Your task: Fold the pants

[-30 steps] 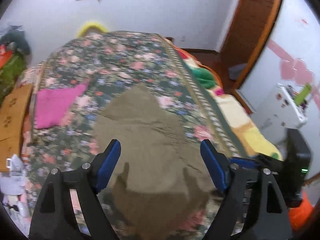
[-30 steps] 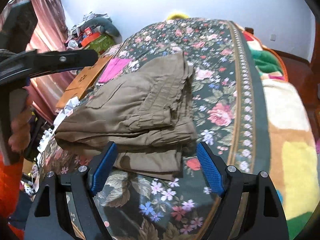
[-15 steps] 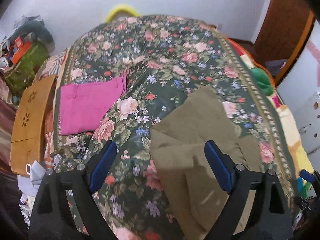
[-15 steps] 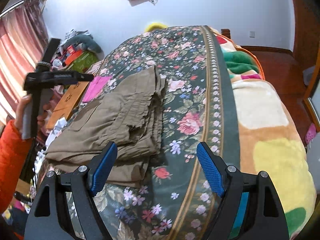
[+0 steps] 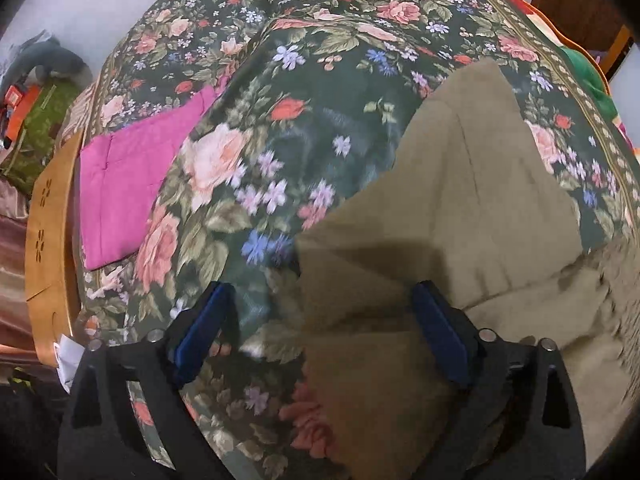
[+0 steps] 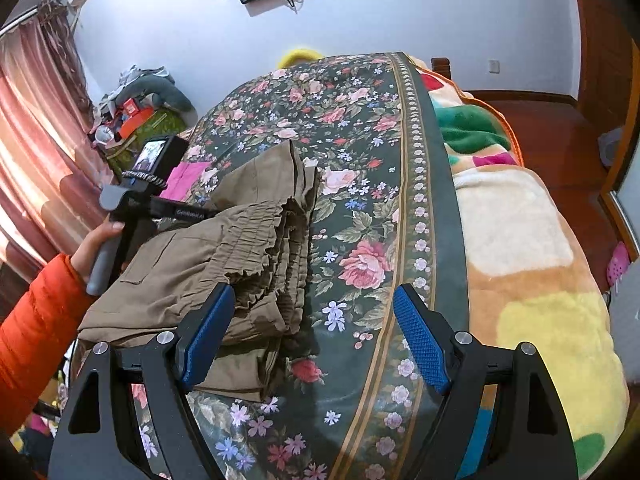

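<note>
The khaki pants (image 6: 224, 264) lie folded in a thick stack on the dark floral bedspread (image 6: 360, 184). In the left wrist view the pants (image 5: 472, 216) fill the right half. My left gripper (image 5: 320, 332) is open and empty, low over the left corner of the folded pants. It also shows in the right wrist view (image 6: 160, 208), held at the stack's far left edge. My right gripper (image 6: 312, 332) is open and empty, just above the near right side of the stack, its left finger over the cloth.
A folded pink garment (image 5: 128, 184) lies left of the pants on the bedspread. A wooden board (image 5: 48, 232) borders the bed's left edge. A colourful blanket (image 6: 520, 248) covers the bed's right side. Clutter (image 6: 136, 116) sits by the curtain.
My left gripper has dropped closer to the bed, onto the pants' left corner. My right gripper has pulled back and up from the stack. The pants have stayed folded.
</note>
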Demonstrator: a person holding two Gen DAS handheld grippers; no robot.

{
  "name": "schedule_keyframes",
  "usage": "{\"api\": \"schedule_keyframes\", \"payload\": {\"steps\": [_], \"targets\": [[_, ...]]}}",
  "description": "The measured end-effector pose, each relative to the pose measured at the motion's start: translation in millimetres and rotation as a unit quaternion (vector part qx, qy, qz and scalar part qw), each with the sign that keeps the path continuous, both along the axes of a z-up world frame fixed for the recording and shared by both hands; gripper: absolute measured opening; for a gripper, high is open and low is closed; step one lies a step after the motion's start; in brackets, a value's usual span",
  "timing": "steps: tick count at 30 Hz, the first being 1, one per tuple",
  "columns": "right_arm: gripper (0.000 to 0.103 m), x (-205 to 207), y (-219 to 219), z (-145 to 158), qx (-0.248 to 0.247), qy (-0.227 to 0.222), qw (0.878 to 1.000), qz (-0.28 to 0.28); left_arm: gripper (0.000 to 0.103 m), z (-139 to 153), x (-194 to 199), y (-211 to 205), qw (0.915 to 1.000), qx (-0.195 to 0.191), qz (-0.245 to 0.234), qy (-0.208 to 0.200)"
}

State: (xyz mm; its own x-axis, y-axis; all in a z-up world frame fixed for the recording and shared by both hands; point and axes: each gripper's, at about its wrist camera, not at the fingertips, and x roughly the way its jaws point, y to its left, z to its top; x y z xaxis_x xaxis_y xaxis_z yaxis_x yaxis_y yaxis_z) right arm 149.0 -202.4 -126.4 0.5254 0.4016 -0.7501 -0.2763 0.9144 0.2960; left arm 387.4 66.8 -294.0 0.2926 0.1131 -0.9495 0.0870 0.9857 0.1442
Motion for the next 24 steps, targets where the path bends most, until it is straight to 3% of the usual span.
{"api": "schedule_keyframes", "payload": {"steps": [14,24], "targets": [[0.079,-19,17,15,0.001,-0.022,0.999,0.030,0.097,32,-107,26,0.9996,-0.007,0.016,-0.023],[0.079,-23,24,-1,-0.011,-0.009,0.999,0.036,0.097,51,-173,22,0.9949,-0.068,0.053,-0.052]]}}
